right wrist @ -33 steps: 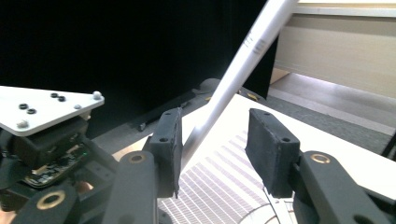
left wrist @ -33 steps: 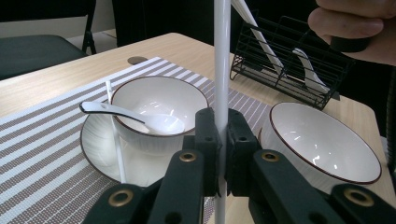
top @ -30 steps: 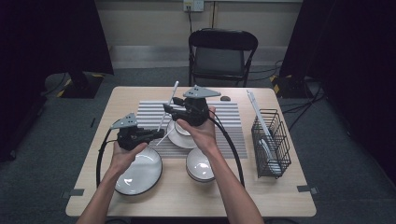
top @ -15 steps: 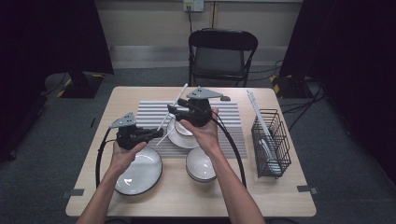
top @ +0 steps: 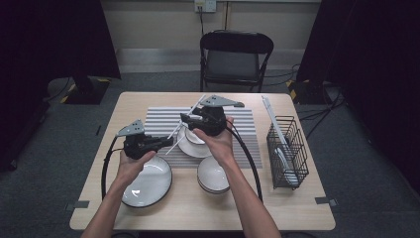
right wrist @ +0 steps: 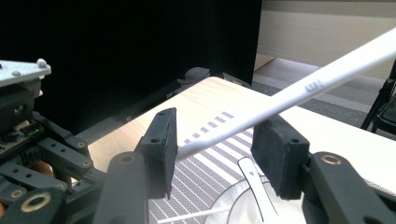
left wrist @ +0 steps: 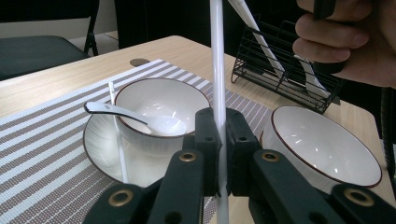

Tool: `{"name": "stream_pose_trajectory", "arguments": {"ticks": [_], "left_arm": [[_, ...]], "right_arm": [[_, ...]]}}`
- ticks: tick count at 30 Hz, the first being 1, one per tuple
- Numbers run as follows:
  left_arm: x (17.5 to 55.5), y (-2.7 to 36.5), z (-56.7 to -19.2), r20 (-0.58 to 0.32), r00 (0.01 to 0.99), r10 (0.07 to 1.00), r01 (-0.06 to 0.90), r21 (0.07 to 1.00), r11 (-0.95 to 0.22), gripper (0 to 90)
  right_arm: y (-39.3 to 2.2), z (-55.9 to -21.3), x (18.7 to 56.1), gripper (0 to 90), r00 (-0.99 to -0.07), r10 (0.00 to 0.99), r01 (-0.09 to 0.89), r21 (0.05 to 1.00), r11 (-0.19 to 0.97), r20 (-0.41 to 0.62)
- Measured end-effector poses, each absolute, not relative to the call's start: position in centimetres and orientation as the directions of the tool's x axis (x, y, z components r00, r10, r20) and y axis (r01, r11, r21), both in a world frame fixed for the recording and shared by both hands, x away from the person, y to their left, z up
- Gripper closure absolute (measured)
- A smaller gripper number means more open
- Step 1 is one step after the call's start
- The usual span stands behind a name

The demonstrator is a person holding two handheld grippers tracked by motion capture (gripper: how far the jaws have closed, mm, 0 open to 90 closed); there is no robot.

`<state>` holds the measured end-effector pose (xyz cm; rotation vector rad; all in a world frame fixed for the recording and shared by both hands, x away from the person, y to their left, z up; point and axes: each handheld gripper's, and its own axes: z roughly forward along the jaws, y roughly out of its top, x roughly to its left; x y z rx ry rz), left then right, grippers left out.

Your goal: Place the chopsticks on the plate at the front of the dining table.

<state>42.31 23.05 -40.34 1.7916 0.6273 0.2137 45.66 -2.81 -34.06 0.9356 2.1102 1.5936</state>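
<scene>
A: While the left gripper (top: 148, 144) sits low near the desk's front, its jaws are clamped tight on a white chopstick (left wrist: 217, 84). It stands upright between the pads in the left gripper view.

B: Right gripper (top: 190, 119)?

A: Just beyond, above the striped mat (top: 158, 121). Jaws partway apart and just been opening. A second white chopstick (right wrist: 299, 91) slants across the gap, touching the left pad; the right pad stands clear of it.

B: Crockery, near to far?

A: Big white plate (top: 148, 183) under the left hand (top: 130, 166), stacked bowls (top: 214, 176) beside it near the front edge. Behind them, on the mat, a saucer (top: 190, 148) with a small bowl (left wrist: 161, 100) on it and a white spoon (left wrist: 140, 116) lying in that bowl. One more thin white stick (left wrist: 117, 135) stands just left of the bowl in the left gripper view.

B: Further out?

A: Black wire rack (top: 287, 148) at the desk's (top: 277, 208) right side, white utensils inside. Black folding chair (top: 233, 59) behind the desk.
</scene>
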Motion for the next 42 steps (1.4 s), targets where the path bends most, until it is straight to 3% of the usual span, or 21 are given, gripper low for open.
{"name": "stream_pose_trajectory", "arguments": {"ticks": [21,42], "left_arm": [[42.3,23.1,-40.4,-0.163,0.842,0.515,0.301,0.933,-0.197,85.8],[42.5,23.4,-40.6,-0.162,0.835,0.526,0.303,0.933,-0.193,85.9]], "right_arm": [[-3.7,-35.1,45.8,38.0,-0.719,0.680,0.329,0.932,0.155,0.141],[-4.4,-35.2,45.6,35.9,-0.716,0.683,0.331,0.931,0.153,0.143]]}}
